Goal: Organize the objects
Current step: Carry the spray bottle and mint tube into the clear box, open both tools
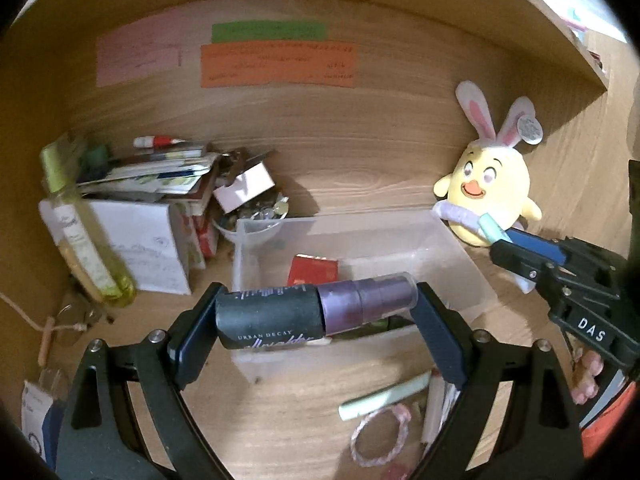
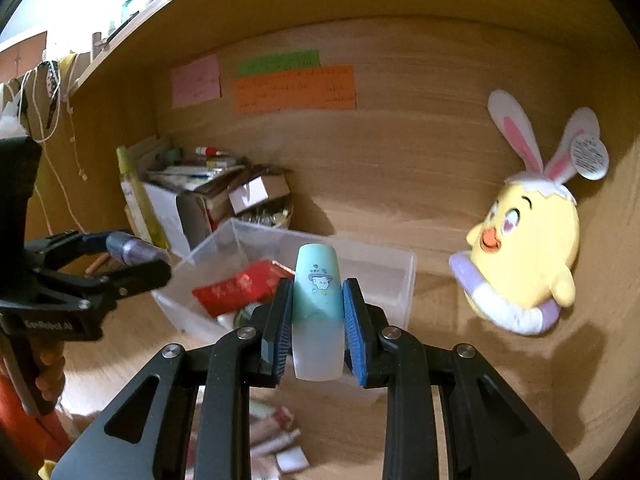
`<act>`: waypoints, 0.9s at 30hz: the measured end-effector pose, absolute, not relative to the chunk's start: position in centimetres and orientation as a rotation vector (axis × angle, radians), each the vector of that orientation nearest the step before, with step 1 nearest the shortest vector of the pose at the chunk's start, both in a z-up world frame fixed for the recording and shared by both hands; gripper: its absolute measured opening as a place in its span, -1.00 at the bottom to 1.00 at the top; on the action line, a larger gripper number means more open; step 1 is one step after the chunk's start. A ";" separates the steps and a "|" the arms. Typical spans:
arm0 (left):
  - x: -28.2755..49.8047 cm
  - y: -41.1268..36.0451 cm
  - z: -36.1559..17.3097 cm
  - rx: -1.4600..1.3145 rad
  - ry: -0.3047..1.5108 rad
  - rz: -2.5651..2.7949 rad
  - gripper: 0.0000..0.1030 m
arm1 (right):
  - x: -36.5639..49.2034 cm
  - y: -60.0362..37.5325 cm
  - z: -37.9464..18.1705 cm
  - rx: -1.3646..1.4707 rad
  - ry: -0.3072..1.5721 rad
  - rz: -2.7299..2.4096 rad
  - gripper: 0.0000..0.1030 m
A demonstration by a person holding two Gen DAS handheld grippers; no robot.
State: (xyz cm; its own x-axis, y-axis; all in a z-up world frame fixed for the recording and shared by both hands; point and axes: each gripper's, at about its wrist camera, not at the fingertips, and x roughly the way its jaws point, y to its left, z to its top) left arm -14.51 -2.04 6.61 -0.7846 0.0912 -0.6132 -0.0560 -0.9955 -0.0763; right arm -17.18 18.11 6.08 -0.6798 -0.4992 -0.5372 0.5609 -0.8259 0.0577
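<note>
My left gripper [image 1: 318,314] is shut on a black and purple spray bottle [image 1: 280,314] held crosswise above the near edge of a clear plastic bin [image 1: 360,232]. It also shows at the left of the right wrist view [image 2: 136,256]. My right gripper [image 2: 316,316] is shut on a teal and white tube [image 2: 318,280] held upright, just in front of the bin [image 2: 396,276]. A red packet [image 2: 240,286] lies in the bin. In the left wrist view the right gripper [image 1: 506,242] sits right of the bin, near the plush.
A yellow chick plush with rabbit ears [image 1: 490,188] leans on the right wall. A pile of boxes and papers [image 1: 160,200], a yellow-green bottle [image 1: 80,236] and a small bowl [image 1: 252,224] stand at the back left. A tube [image 1: 384,396] and bracelet [image 1: 380,436] lie in front.
</note>
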 end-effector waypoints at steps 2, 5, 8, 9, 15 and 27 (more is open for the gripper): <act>-15.4 -1.9 6.5 -1.017 -0.087 2.876 0.78 | -17.9 17.5 6.0 0.747 0.145 -2.442 -0.56; -17.1 -1.5 5.5 -1.069 -0.083 2.836 0.78 | -19.2 16.6 5.0 0.795 0.161 -2.440 -0.56; -18.9 -1.1 3.6 -1.152 -0.075 2.786 0.78 | -20.9 15.9 3.3 0.876 0.183 -2.422 -0.56; -19.3 -1.1 3.1 -1.169 -0.072 2.775 0.78 | -21.3 15.9 2.7 0.899 0.187 -2.415 -0.56; -21.6 -0.1 0.9 -1.253 -0.004 2.735 0.78 | -23.4 15.6 -0.1 1.023 0.197 -2.361 -0.56; -23.1 0.6 -0.3 -1.303 0.010 2.689 0.80 | -23.9 14.9 -1.7 1.058 0.276 -2.372 -0.56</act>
